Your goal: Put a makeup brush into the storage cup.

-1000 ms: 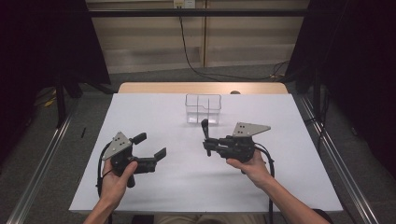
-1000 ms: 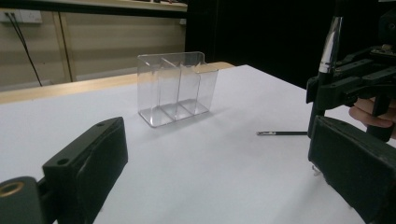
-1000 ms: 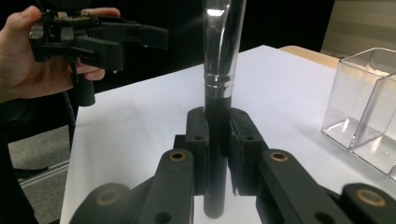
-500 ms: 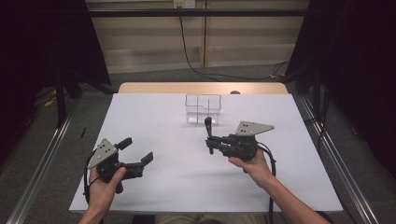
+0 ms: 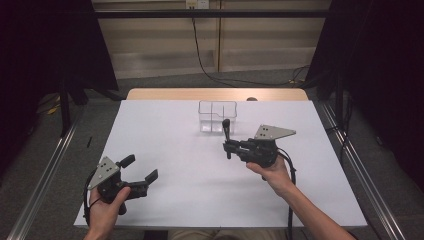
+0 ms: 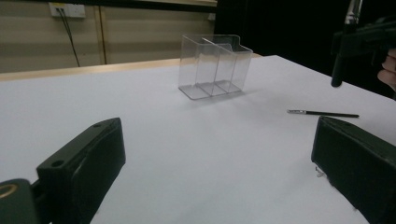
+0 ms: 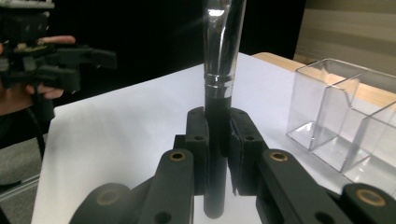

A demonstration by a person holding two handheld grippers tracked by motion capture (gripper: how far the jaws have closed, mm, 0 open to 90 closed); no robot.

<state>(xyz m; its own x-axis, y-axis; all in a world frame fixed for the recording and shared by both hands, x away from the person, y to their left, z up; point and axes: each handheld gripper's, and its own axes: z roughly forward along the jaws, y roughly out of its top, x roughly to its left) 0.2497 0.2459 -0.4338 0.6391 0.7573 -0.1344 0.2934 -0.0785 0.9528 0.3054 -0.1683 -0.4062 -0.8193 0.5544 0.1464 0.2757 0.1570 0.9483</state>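
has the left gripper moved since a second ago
Yes. In the high view the left gripper has drawn back toward the table's near left corner, farther from the clear organizer, which stays put.

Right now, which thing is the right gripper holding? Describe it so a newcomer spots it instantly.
On the white table, just in front of the clear divided box, the right gripper clamps a makeup brush upright. Its black handle and shiny metal collar mark it out from the thin dark stick lying flat nearby.
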